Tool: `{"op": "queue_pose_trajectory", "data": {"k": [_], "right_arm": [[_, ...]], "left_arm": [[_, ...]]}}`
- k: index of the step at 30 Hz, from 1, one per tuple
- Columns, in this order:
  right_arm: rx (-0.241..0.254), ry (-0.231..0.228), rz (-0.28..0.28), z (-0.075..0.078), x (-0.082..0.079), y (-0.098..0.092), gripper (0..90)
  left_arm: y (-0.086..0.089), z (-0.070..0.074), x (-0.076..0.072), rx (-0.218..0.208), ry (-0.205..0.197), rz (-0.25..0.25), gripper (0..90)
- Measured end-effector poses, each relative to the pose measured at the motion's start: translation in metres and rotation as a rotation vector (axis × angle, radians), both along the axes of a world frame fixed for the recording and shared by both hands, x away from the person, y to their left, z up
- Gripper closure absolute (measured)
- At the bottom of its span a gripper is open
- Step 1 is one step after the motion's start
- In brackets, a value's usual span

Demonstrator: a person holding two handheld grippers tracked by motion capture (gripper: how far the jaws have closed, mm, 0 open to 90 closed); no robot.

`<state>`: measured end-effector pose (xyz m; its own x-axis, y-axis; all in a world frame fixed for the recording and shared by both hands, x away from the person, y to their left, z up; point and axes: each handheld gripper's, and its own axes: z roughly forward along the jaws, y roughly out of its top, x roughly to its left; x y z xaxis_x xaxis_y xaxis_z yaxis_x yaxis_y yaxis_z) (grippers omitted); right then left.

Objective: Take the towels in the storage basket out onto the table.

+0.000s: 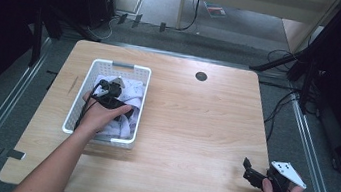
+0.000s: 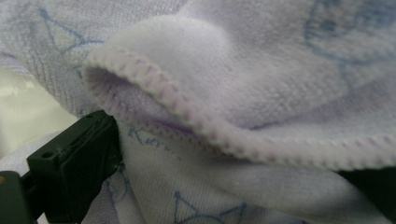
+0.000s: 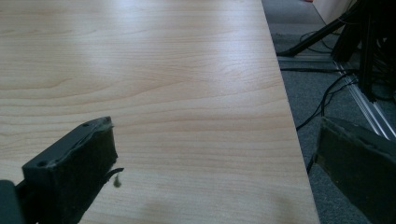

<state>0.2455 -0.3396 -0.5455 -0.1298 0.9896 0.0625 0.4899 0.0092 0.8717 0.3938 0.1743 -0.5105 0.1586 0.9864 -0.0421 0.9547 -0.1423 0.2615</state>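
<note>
A lab: bare wooden table (image 1: 194, 124), dark curtains, aluminium floor rails (image 1: 317, 167), trailing cables.

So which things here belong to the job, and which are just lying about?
In the job:
- cloth
- white basket
- left tongs, down in the basket

Lying about:
- right tongs, open near the table corner
- dark round cap

left gripper (image 2: 224, 186) pressing into lilac towel (image 2: 261, 88) | stitched hem folding over | left jaw touching cloth
</note>
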Motion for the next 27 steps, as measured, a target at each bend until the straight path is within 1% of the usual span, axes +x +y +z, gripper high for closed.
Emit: {"op": "queue_pose_trajectory", "data": {"k": [3, 4, 6, 11, 13, 16, 20, 22, 24, 25, 27], "right_arm": [[-0.001, 0.002, 0.003, -0.0001, 0.0, 0.0, 0.0], [-0.003, 0.001, 0.004, -0.0001, 0.0001, 0.0, 0.0], [-0.002, 0.002, 0.003, -0.0001, 0.0001, 0.0001, 0.0], [-0.002, 0.004, 0.003, -0.0002, 0.0004, 0.0003, 0.0], [-0.003, 0.004, 0.005, -0.0002, 0.0005, 0.0002, 0.0], [-0.002, 0.007, 0.004, -0.0002, 0.0005, 0.0003, 0.0], [-0.007, 0.009, -0.004, -0.0003, 0.001, 0.0007, 0.0], [-0.009, 0.009, -0.004, -0.0003, 0.0011, 0.0008, 0.0], [-0.011, 0.009, -0.005, -0.0003, 0.0011, 0.0008, 0.0], [-0.01, 0.009, -0.005, -0.0003, 0.0011, 0.0008, 0.0], [-0.01, 0.01, -0.005, -0.0003, 0.0012, 0.0008, 0.0]], "left_arm": [[-0.0026, -0.0022, 0.0016, 0.022, 0.007, -0.001, 0.0], [-0.0033, -0.003, 0.0019, 0.031, 0.003, -0.002, 0.0], [-0.0048, -0.0041, 0.0022, 0.036, -0.001, 0.007, 0.0], [-0.0034, -0.0052, 0.0021, 0.03, -0.001, -0.006, 0.0], [-0.0042, -0.0057, 0.0017, 0.033, -0.005, -0.007, 0.0], [-0.0047, -0.0065, 0.0007, 0.036, -0.02, -0.009, 0.0], [-0.0031, -0.0062, -0.0001, 0.032, -0.022, -0.012, 0.0], [-0.0016, -0.0057, -0.0003, 0.026, -0.026, -0.004, 2.1], [-0.0009, -0.0043, -0.0003, 0.034, -0.022, -0.005, 5.0], [0.0005, -0.0028, -0.0004, 0.032, -0.026, -0.004, 8.0], [0.0044, 0.0013, -0.0019, 0.029, -0.044, -0.005, 21.1]]}}
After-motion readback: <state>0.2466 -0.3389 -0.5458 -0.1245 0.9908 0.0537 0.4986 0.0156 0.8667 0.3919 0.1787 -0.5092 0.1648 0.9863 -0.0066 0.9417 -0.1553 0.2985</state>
